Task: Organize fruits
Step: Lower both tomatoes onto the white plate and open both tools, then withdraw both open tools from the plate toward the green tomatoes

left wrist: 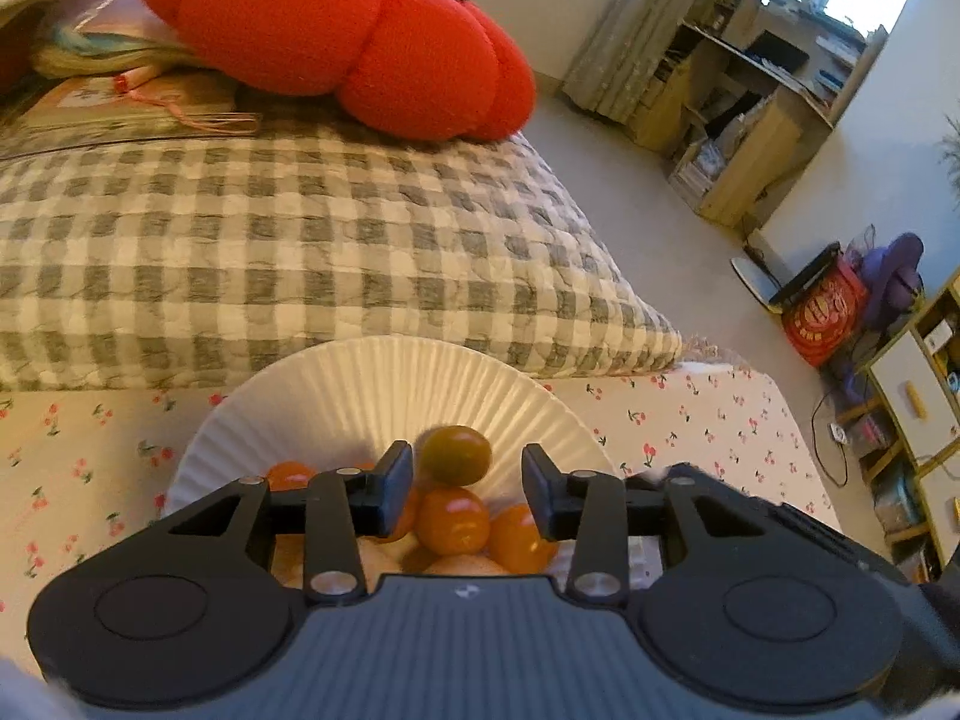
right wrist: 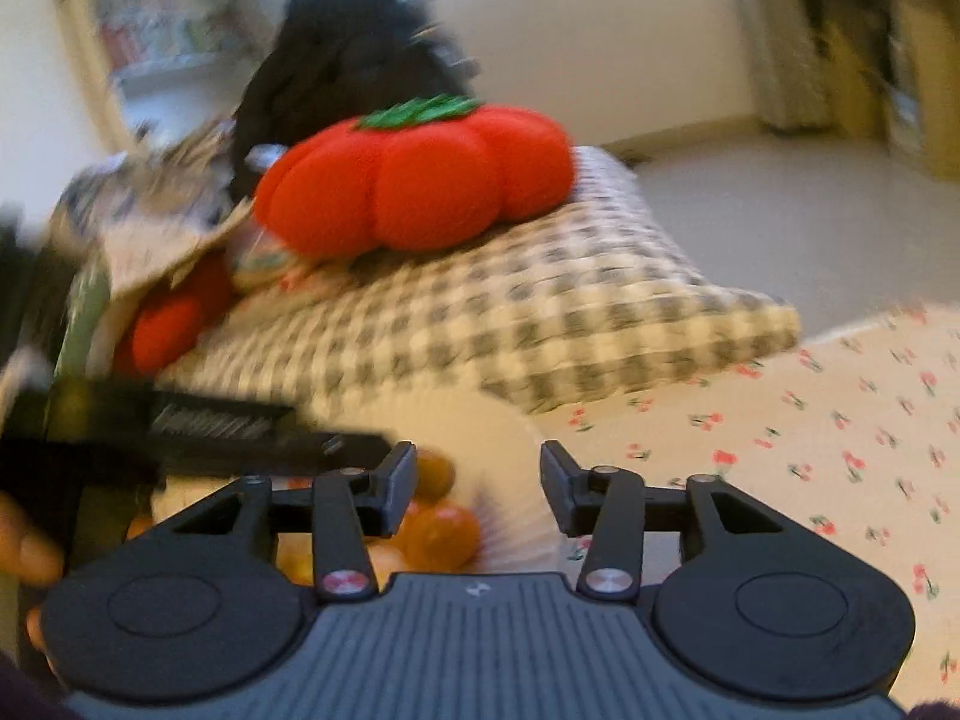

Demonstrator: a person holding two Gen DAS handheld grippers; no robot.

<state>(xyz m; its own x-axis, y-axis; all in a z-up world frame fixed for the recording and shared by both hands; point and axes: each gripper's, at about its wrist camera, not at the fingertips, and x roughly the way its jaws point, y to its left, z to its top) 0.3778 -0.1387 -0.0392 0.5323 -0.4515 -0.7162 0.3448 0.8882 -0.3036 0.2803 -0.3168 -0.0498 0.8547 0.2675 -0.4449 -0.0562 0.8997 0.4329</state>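
Left wrist view: your left gripper [left wrist: 467,489] has its jaws partly apart and holds nothing; a greenish-brown tomato [left wrist: 454,456] sits free between the tips at 12 o'clock, atop the orange tomatoes [left wrist: 453,521] in the paper plate [left wrist: 384,384]. Lift clear without nudging the pile. Your right gripper [right wrist: 478,489] is also part-open and empty over the plate's 3 o'clock rim. The checked cushion [left wrist: 240,252] crowds 12 o'clock; the cherry-print sheet [right wrist: 810,432] at 3 o'clock is open room.
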